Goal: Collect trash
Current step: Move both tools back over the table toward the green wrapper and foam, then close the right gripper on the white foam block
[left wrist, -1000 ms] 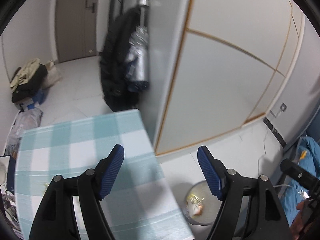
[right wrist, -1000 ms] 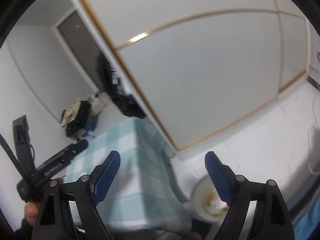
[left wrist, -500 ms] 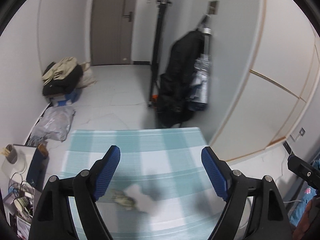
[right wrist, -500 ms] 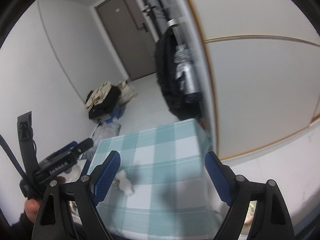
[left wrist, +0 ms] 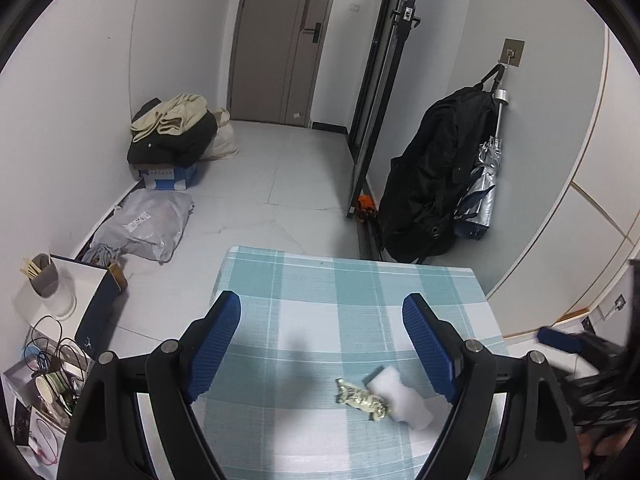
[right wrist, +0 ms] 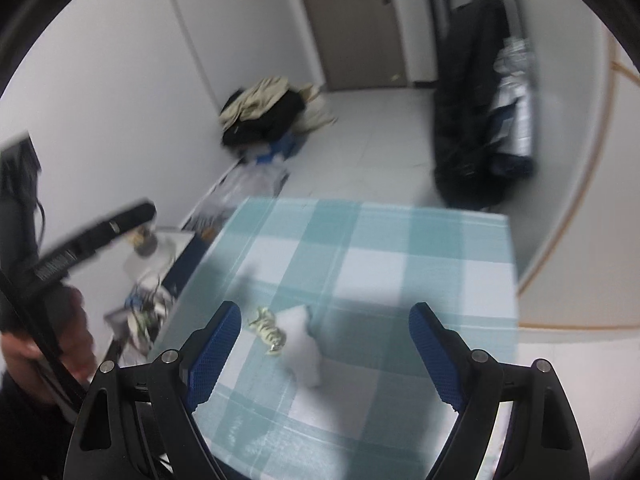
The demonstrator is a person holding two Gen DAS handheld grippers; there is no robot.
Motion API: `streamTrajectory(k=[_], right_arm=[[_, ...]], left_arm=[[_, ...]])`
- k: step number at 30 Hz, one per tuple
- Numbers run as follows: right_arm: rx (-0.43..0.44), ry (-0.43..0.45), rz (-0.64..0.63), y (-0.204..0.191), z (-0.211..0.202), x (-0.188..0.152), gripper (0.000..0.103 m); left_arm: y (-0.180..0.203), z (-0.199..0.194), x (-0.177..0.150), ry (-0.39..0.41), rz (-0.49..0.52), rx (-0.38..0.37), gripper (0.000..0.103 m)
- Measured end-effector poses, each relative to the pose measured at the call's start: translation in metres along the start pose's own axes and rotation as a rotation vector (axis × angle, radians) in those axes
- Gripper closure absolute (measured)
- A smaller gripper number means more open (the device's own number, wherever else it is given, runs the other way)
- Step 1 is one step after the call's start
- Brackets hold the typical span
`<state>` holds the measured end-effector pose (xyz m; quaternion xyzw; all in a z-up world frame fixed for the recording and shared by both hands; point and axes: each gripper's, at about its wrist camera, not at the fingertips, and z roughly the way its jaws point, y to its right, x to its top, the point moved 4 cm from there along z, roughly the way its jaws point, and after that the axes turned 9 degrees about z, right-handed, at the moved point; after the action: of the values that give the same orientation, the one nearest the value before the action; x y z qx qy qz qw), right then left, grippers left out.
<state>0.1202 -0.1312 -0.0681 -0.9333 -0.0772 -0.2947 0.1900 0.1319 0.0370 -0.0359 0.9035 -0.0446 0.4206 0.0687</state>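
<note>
A crumpled gold wrapper (left wrist: 362, 399) and a white crumpled tissue (left wrist: 400, 395) lie touching each other on the teal-and-white checked tablecloth (left wrist: 344, 296). My left gripper (left wrist: 324, 346) is open and empty above the table, with the trash below and to the right of its middle. In the right wrist view the wrapper (right wrist: 267, 330) and tissue (right wrist: 301, 344) lie between the fingers, nearer the left one. My right gripper (right wrist: 326, 354) is open and empty above them.
A black coat and a silver umbrella (left wrist: 480, 184) hang on the wall at the table's far right. A side shelf with a cup of sticks (left wrist: 40, 276) and cables stands left of the table. Bags and clothes (left wrist: 172, 132) lie on the floor by the door.
Both views have swung from the wall and the floor bin at the right to the table, then lower and closer. The wrapper and tissue have come into view. Both grippers stay open.
</note>
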Motion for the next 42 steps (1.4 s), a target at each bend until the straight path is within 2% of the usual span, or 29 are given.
streamTrajectory(k=[3,10,15,18,20,22,23,24,30,34,42], right_arm=[[0.018,-0.072,-0.029,-0.008,0.028,-0.004,0.018],[0.083,-0.243,-0.043,-0.016,0.089,-0.005,0.027],[0.091,-0.300,-0.092,-0.029,0.112,-0.008,0.031],[0.056,-0.328,-0.123,-0.032,0.118,-0.014,0.032],[0.039,-0.348,-0.127,-0.032,0.122,-0.015,0.042],[0.039,-0.373,-0.116,-0.029,0.126,-0.016,0.057],[0.039,-0.378,-0.107,-0.028,0.127,-0.016,0.060],[0.047,-0.388,-0.095,-0.026,0.127,-0.017,0.069],[0.068,-0.378,-0.077,-0.016,0.120,-0.014,0.071],[0.088,-0.331,-0.013,0.001,0.107,-0.002,0.071],[0.063,-0.238,0.111,0.049,0.079,0.016,0.071]], left_arm=[[-0.011,0.006,-0.003,-0.039,-0.040,-0.035,0.022],[-0.030,0.011,-0.008,-0.090,-0.083,-0.025,0.022],[-0.043,0.019,-0.015,-0.140,-0.127,-0.022,0.022],[-0.048,0.024,-0.018,-0.167,-0.141,-0.026,0.022],[-0.050,0.028,-0.020,-0.182,-0.145,-0.026,0.022],[-0.049,0.031,-0.022,-0.194,-0.140,-0.019,0.022],[-0.049,0.033,-0.023,-0.204,-0.135,-0.012,0.022],[-0.049,0.035,-0.024,-0.214,-0.133,-0.008,0.022],[-0.041,0.049,-0.032,-0.280,-0.123,-0.031,0.022],[-0.030,0.061,-0.041,-0.346,-0.110,-0.075,0.022],[0.005,0.088,-0.068,-0.505,-0.072,-0.142,0.022]])
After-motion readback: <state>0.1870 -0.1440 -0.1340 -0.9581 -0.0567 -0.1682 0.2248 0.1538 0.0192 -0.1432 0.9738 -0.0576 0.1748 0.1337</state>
